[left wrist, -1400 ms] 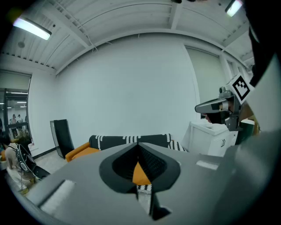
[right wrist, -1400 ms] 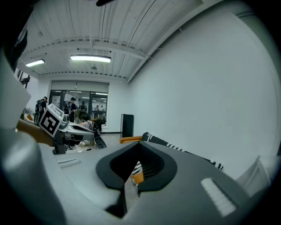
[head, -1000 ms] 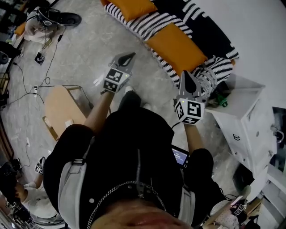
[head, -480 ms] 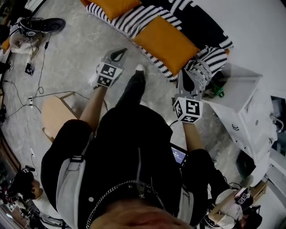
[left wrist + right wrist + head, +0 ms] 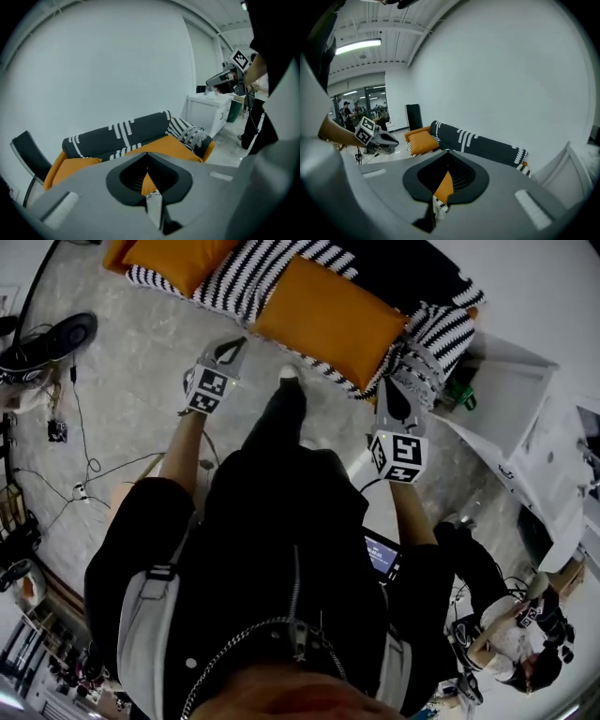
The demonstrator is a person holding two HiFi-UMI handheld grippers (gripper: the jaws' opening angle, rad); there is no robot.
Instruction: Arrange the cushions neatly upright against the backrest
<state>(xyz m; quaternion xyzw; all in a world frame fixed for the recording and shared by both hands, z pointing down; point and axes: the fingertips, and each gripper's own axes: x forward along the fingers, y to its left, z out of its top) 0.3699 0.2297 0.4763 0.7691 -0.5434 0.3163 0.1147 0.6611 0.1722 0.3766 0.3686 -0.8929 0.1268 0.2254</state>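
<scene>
1. The left hand-held gripper (image 5: 236,345) has its jaws pressed together, with nothing between them. The right hand-held gripper (image 5: 391,388) is also closed and empty.
2. Both point toward the sofa (image 5: 246,285).
3. An orange cushion (image 5: 328,320) lies flat on the seat, at 1 o'clock from the left gripper and 11 o'clock from the right.
4. A second orange cushion (image 5: 173,257) lies at 11 o'clock from the left gripper.
5. A patterned cushion (image 5: 424,352) sits at 1 o'clock from the right gripper, near a white cabinet (image 5: 511,418).
</scene>
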